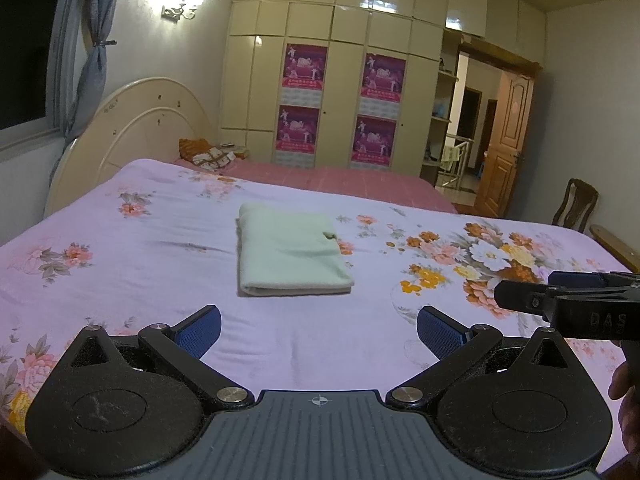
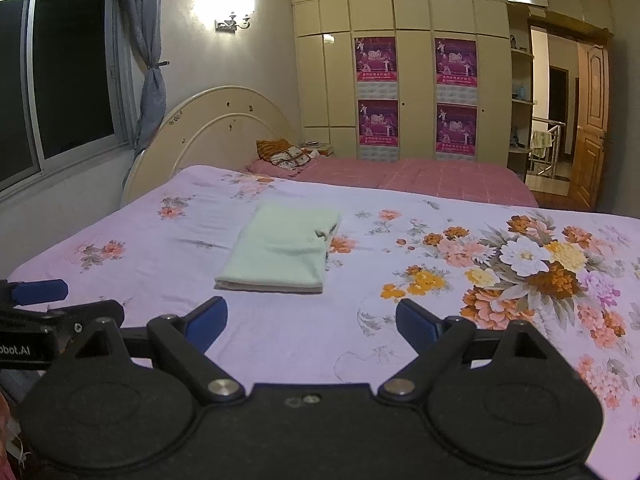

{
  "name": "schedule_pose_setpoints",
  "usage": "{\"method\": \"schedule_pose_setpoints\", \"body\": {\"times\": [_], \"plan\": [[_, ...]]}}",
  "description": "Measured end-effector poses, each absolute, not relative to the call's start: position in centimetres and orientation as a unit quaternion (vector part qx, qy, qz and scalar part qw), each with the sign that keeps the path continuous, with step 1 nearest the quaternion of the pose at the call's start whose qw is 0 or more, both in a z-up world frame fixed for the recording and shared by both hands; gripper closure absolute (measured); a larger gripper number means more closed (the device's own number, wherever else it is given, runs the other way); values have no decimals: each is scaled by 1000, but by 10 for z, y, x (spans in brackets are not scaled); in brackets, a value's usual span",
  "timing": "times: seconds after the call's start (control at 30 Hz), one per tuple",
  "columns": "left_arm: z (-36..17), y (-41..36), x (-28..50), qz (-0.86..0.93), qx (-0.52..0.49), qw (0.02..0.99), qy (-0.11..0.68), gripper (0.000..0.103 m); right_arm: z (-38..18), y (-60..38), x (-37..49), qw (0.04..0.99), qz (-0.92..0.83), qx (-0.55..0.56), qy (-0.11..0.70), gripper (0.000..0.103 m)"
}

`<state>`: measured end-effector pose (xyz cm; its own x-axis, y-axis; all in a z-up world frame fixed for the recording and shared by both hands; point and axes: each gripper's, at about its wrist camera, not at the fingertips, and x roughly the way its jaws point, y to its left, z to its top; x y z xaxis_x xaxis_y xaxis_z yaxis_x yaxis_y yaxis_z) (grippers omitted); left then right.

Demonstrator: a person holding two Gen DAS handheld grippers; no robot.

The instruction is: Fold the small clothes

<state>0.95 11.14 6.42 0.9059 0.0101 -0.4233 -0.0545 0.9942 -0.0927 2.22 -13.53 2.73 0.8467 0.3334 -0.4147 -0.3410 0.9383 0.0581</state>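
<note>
A pale green garment [image 1: 290, 254] lies folded into a neat rectangle on the lilac floral bedspread [image 1: 140, 248]. It also shows in the right wrist view [image 2: 280, 250]. My left gripper [image 1: 319, 332] is open and empty, held above the bed short of the garment. My right gripper [image 2: 312, 322] is open and empty, also short of the garment and a little to its right. The right gripper's tip shows at the right edge of the left wrist view [image 1: 560, 300]. The left gripper's tip shows at the left edge of the right wrist view [image 2: 40, 300].
A cream headboard [image 1: 132, 132] stands at the far left. A pink sheet with a patterned pillow [image 1: 208, 154] lies behind the bedspread. Wardrobes with purple posters [image 1: 340, 108] line the back wall. A wooden chair [image 1: 574, 204] and open door [image 1: 508, 148] are at the right.
</note>
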Motion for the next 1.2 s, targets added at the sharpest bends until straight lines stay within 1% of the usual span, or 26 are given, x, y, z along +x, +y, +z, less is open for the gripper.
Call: {"method": "schedule_pose_setpoints", "body": {"times": [0.77, 1.2], "plan": [[67, 110, 8, 26, -53, 975, 212, 0, 28, -136, 21, 960, 180, -10, 214, 12], [68, 111, 8, 35, -36, 979, 197, 0, 28, -135, 21, 960, 180, -11, 214, 12]]}}
